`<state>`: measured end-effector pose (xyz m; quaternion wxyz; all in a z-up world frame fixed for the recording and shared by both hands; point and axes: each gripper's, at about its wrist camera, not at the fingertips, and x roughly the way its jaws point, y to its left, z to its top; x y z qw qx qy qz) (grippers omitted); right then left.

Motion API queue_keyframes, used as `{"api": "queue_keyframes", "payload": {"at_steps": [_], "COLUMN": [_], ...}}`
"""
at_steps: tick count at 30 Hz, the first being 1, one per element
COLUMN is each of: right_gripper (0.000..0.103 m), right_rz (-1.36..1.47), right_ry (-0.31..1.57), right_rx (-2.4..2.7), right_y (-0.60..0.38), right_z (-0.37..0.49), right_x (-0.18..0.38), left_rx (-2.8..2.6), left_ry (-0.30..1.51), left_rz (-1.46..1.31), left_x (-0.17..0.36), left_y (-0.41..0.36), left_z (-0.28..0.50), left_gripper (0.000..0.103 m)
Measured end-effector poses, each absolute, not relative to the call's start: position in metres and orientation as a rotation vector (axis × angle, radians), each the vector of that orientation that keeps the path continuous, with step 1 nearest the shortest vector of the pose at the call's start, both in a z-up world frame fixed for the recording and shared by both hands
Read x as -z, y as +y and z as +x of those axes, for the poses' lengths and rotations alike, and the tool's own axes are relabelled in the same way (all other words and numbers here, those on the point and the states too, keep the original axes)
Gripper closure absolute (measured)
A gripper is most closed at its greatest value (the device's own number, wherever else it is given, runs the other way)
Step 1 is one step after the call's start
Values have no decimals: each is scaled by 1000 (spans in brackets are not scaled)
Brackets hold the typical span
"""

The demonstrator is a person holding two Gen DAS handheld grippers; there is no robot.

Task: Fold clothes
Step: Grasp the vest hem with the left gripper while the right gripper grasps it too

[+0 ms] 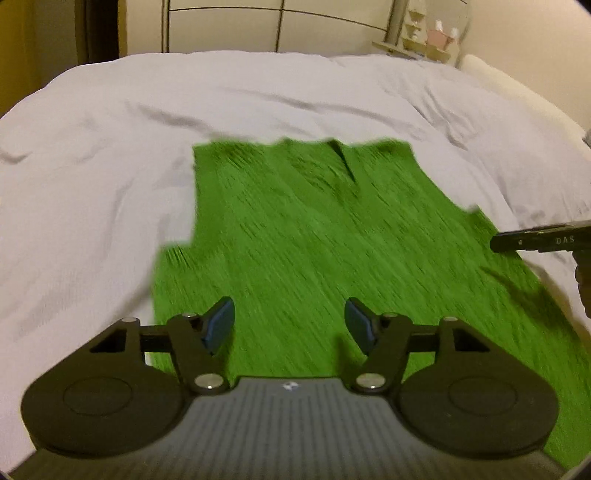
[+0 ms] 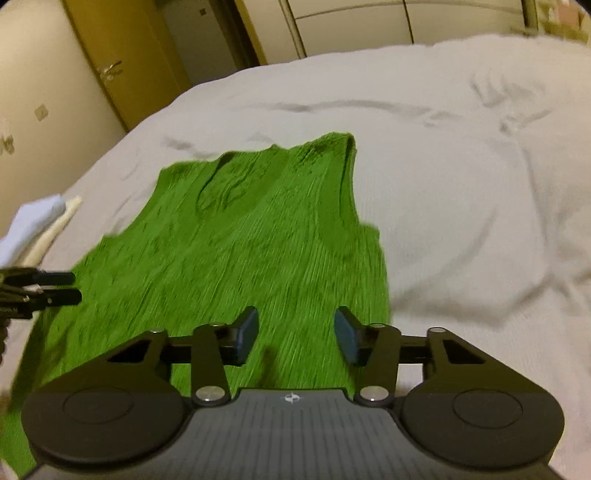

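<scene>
A green ribbed sleeveless top [image 1: 314, 236] lies flat on the white bed cover [image 1: 92, 184], its neckline toward the far side. My left gripper [image 1: 290, 326] hovers open over the top's near hem, nothing between its blue pads. In the right wrist view the same green top [image 2: 240, 251] spreads ahead and to the left, and my right gripper [image 2: 295, 334] stands open above its near right part. The right gripper's fingers [image 1: 535, 238] poke in at the right edge of the left wrist view. The left gripper's fingers [image 2: 48, 288] show at the left edge of the right wrist view.
The white bed cover [image 2: 461, 184] is wrinkled around the top. Folded pale cloths [image 2: 40, 225] lie at the bed's left edge. A headboard [image 1: 258, 26] and a shelf with small items [image 1: 428, 37] stand beyond the bed. A wooden door [image 2: 122, 66] is at the far left.
</scene>
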<state>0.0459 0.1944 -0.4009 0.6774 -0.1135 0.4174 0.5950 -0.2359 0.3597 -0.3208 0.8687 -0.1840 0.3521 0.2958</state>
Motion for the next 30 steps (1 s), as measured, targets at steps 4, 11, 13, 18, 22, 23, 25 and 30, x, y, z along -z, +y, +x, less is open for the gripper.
{"api": "queue_keyframes", "payload": {"at_steps": [4, 11, 13, 18, 22, 23, 25, 30], "right_gripper": [55, 42, 36, 37, 92, 93, 93, 94], "right_rz": [-182, -127, -104, -65, -109, -89, -65, 0], "right_ry": [973, 979, 989, 1016, 993, 976, 913, 745], "right_rx": [-1374, -1362, -1363, -1375, -1394, -1414, -1451, -1537], "right_y": [245, 325, 340, 362, 368, 363, 347, 265], "right_z": [88, 142, 153, 169, 164, 162, 154, 121], "right_x": [407, 415, 421, 437, 437, 431, 415, 359], "left_rx": [-605, -635, -644, -632, -620, -607, -588, -537], "left_ry": [703, 689, 668, 636, 617, 584, 507, 375], "left_rz": [-432, -535, -569, -596, -584, -594, -602, -617], "left_x": [324, 344, 351, 360, 362, 354, 335, 281], "left_y": [415, 503, 523, 544, 549, 544, 530, 467], "left_z": [-217, -184, -177, -160, -146, -154, -176, -247], "left_gripper": [37, 36, 36, 40, 96, 96, 96, 96]}}
